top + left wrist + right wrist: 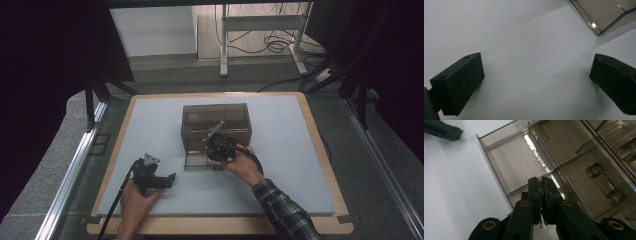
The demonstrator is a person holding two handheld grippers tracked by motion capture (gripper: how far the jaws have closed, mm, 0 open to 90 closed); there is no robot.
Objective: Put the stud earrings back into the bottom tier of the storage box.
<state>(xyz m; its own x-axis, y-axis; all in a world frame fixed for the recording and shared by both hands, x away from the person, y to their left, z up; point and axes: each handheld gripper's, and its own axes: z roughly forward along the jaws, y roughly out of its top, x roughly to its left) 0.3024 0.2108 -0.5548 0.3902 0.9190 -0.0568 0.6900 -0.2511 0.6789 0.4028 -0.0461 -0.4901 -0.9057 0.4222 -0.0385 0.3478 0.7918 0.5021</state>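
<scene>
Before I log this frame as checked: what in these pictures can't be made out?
- Drawer handle: in the right gripper view the shut right gripper covers it; whether the jaws pinch a handle or the drawer's front wall is unclear.
- Cabinet contents: in the high view the smoky walls and small size hide them.
- Cabinet as a whole: in the left gripper view the top edge cuts it down to one corner above the open left gripper.

black grippers (172, 179) — brass-ringed screws; trailing cable; right forearm in plaid sleeve (282, 210).
</scene>
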